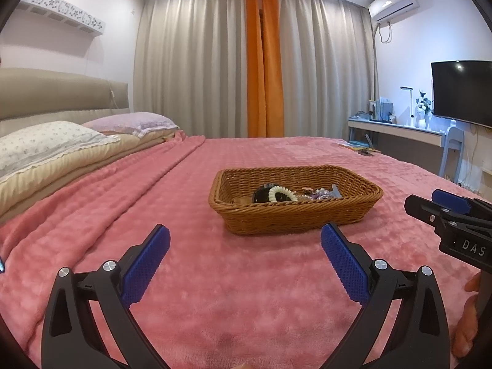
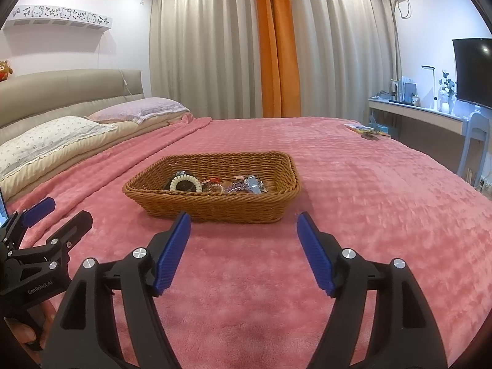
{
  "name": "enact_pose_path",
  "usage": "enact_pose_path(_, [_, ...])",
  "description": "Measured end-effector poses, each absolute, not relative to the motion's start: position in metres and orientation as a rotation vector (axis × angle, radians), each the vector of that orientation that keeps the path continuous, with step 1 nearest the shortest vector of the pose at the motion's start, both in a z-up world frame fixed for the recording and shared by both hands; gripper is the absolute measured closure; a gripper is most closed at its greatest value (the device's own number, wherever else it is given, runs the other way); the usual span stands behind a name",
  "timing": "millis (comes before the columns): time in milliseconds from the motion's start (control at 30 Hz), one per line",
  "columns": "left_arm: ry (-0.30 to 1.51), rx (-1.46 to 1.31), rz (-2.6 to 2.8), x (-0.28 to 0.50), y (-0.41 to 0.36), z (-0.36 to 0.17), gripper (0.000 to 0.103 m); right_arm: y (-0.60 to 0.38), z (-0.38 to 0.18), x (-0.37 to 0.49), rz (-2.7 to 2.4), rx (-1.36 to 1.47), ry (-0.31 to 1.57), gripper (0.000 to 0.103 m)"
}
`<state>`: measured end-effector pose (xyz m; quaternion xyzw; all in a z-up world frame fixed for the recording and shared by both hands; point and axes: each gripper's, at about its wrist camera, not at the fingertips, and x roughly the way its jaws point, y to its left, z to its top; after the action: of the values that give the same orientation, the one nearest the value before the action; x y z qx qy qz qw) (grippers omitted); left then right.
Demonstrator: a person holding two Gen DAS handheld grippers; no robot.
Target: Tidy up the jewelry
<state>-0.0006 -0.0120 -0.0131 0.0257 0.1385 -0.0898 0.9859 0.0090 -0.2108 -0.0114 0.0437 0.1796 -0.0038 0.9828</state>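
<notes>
One wicker basket point(image 1: 295, 212) set on a pink blanket point(image 1: 215, 292) across a bed, holding a small heap of jewelry point(image 2: 215, 184) along its near side: one cream spiral band point(image 1: 281, 194) over one dark ring, plus purple and clear beaded pieces too tangled to count. Two handheld grippers poised short of the basket, both above bare blanket. Left gripper point(image 1: 246, 240) spread wide, blue pads point(image 1: 144, 267) well apart, nothing between them. Right gripper point(image 2: 243, 227) likewise wide open and empty, basket just beyond its tips. Two pillows point(image 1: 46, 144) stacked at the padded headboard, left. One pair of grey curtains point(image 1: 190, 61) with two orange panels at centre. One wall television point(image 1: 461, 92), one desk point(image 1: 396, 129), one air conditioner point(image 1: 393, 4), right.
</notes>
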Motion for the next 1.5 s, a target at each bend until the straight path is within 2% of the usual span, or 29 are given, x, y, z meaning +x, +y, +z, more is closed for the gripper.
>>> enact_pose_path(1500, [0.296, 0.045, -0.17, -0.0003, -0.0088, -0.0156, 0.008, -0.209, -0.0129, 0.009, -0.018, 0.077, 0.362, 0.028])
